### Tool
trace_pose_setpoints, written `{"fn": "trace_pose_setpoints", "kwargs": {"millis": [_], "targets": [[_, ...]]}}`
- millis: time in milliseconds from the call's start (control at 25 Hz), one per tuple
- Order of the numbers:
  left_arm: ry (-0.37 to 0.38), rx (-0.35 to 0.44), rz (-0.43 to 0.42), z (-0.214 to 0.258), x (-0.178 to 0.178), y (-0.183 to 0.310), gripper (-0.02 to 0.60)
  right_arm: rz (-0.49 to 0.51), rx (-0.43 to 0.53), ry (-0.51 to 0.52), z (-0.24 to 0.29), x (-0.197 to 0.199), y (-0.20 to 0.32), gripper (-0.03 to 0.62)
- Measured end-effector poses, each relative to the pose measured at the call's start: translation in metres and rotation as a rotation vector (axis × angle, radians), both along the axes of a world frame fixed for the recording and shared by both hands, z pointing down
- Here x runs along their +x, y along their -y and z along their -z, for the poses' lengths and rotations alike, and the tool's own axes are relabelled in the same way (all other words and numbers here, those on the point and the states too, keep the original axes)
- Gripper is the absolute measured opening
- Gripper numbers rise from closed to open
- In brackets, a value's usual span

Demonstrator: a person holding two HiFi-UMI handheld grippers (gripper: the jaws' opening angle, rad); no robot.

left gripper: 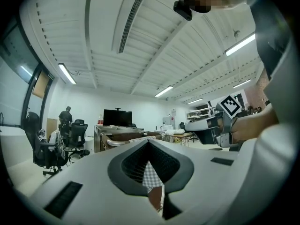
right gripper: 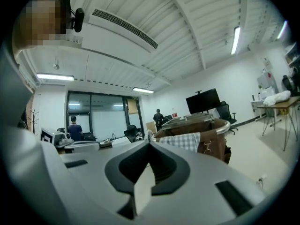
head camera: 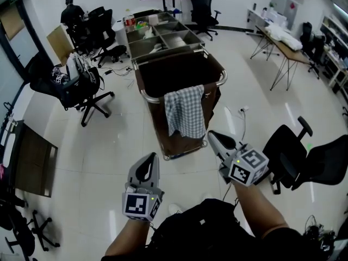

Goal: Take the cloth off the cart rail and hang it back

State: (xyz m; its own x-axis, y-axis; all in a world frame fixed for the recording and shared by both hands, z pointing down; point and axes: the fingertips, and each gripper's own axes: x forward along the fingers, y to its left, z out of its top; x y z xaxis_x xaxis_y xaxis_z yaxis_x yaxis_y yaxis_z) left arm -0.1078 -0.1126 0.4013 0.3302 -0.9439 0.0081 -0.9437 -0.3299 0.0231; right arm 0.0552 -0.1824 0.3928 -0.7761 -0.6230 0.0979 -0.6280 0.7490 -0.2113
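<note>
A blue-and-white checked cloth (head camera: 185, 110) hangs over the near rail (head camera: 153, 98) of a brown bag cart and drapes down its front. Both grippers are held short of the cart, apart from the cloth. My left gripper (head camera: 149, 161) is below and left of the cloth, its jaws together with nothing in them. My right gripper (head camera: 213, 136) is just right of the cloth's lower edge, also shut and empty. In the left gripper view (left gripper: 149, 142) the cloth (left gripper: 152, 176) shows through the jaw window. From the right gripper view (right gripper: 150, 144), the cloth (right gripper: 180, 141) lies on the cart rail (right gripper: 225, 124) ahead.
Steel trays (head camera: 163, 34) with bottles top the cart's far end. A black office chair (head camera: 81, 88) stands left of the cart and another (head camera: 304, 154) at my right. A folding table (head camera: 283, 39) is at the far right. A person (head camera: 70, 12) sits at the back left.
</note>
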Motion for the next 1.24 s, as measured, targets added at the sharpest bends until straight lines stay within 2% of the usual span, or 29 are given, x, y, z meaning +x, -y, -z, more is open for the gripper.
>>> {"fn": "trace_pose_setpoints", "kwargs": {"millis": [320, 560, 760, 960, 1240], "targets": [[-0.035, -0.062, 0.017, -0.013, 0.044, 0.014, 0.0, 0.027, -0.03, -0.116, -0.042, 0.028, -0.008, 0.011], [-0.037, -0.062, 0.034, 0.002, 0.087, 0.027, 0.0, 0.076, 0.0, -0.101, -0.027, 0.05, -0.001, 0.011], [-0.049, -0.066, 0.046, 0.003, 0.121, 0.03, 0.0, 0.1, -0.013, -0.088, -0.026, 0.072, 0.004, 0.011], [-0.001, -0.035, 0.095, 0.0, 0.134, 0.033, 0.0, 0.133, 0.02, -0.071, -0.021, 0.088, 0.011, 0.011], [-0.006, -0.048, 0.122, -0.001, 0.15, 0.03, 0.0, 0.173, 0.017, -0.084, -0.021, 0.108, 0.01, 0.011]]}}
